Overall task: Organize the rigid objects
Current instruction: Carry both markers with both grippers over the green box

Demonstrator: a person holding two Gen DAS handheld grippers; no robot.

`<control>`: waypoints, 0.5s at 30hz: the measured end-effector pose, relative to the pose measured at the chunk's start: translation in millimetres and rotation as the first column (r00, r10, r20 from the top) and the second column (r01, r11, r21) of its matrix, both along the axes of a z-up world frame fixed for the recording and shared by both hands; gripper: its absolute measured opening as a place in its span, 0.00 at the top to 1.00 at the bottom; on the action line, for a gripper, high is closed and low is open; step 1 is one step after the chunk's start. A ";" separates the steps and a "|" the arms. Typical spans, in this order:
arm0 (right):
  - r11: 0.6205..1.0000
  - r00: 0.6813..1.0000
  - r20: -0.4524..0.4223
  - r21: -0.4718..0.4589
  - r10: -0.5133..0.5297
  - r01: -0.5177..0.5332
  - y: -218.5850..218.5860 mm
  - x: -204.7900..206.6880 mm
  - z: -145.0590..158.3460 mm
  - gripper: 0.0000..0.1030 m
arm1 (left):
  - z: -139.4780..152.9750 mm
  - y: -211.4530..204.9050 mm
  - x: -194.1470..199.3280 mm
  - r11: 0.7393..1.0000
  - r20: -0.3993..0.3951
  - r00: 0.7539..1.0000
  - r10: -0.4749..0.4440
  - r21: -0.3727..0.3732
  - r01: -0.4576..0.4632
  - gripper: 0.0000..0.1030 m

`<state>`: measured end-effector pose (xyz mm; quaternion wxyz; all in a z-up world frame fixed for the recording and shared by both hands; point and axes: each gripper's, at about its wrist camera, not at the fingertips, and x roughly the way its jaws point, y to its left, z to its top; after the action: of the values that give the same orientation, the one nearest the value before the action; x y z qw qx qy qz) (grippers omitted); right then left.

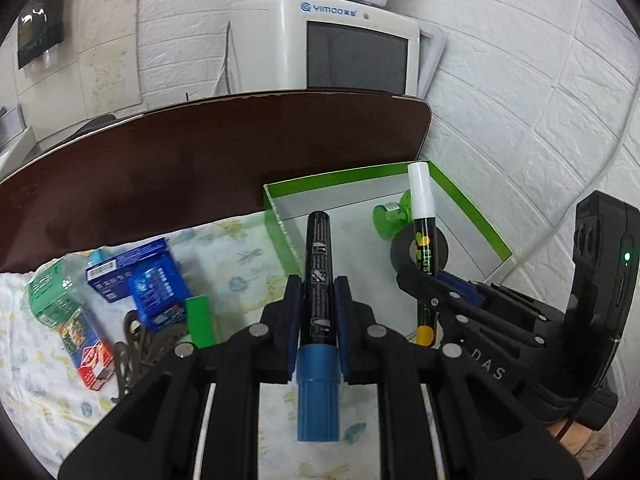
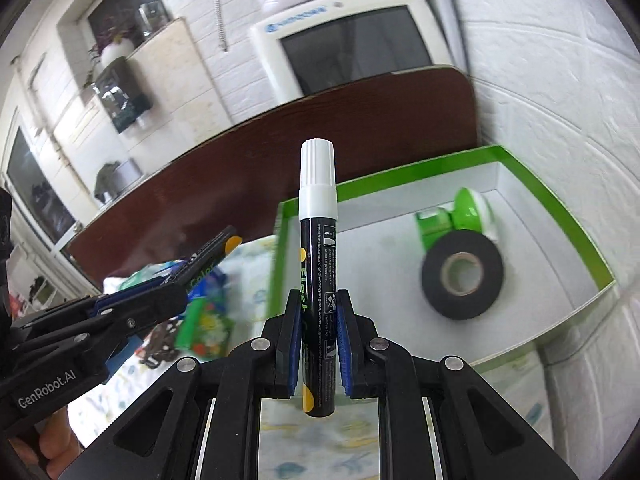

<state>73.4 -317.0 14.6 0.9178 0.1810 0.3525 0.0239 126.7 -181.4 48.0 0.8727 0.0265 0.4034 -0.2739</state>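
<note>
The left gripper (image 1: 318, 300) is closed tight on a blue-capped marker (image 1: 319, 280), cap end toward the wrist, barrel pointing to twelve o'clock. The right gripper (image 2: 319, 340) is clamped just as firmly on a white-capped marker (image 2: 318, 256) (cap outward, toward twelve). Both hang near the green box (image 2: 560, 208), which sits at two o'clock and holds a tape roll (image 2: 462, 276) and a green spool (image 2: 460, 216), the two touching.
</note>
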 end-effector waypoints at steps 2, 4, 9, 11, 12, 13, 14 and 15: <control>1.000 1.000 -0.012 0.009 -0.012 0.012 -11.1 6.2 -4.8 0.83 | -2.1 -17.8 7.8 1.000 -0.007 1.000 -0.014 0.005 0.014 0.86; 1.000 1.000 -0.024 0.020 -0.015 0.016 -21.6 11.1 -9.7 0.83 | -5.8 -33.2 14.6 1.000 -0.004 1.000 -0.013 0.026 0.013 0.86; 0.999 0.999 -0.054 0.042 -0.001 0.003 -33.2 26.6 -26.2 0.83 | -20.9 -54.8 31.5 0.998 -0.036 0.999 -0.005 0.057 0.007 0.86; 0.999 0.998 -0.065 0.048 0.007 -0.004 -35.2 31.5 -31.5 0.83 | -27.9 -57.8 37.1 0.998 -0.050 0.999 0.003 0.064 0.000 0.86; 0.999 0.997 -0.070 0.050 0.010 -0.007 -35.9 33.6 -33.8 0.83 | -30.8 -59.8 40.2 0.998 -0.058 0.998 0.007 0.068 -0.003 0.86; 0.999 0.997 -0.074 0.052 0.014 -0.010 -36.6 36.1 -35.9 0.83 | -33.3 -59.9 43.1 0.998 -0.064 0.998 0.014 0.070 -0.009 0.86; 0.998 0.997 -0.081 0.055 0.017 -0.013 -37.5 39.3 -38.2 0.83 | -35.9 -61.6 46.5 0.997 -0.068 0.997 0.018 0.072 -0.013 0.86; 0.998 0.996 -0.087 0.058 0.019 -0.014 -38.1 41.8 -40.4 0.83 | -38.8 -62.5 49.9 0.997 -0.076 0.997 0.025 0.075 -0.019 0.86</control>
<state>115.2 -355.1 -25.8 0.8958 0.2052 0.3928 0.0338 176.6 -243.9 9.2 0.8579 0.0440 0.4468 -0.2498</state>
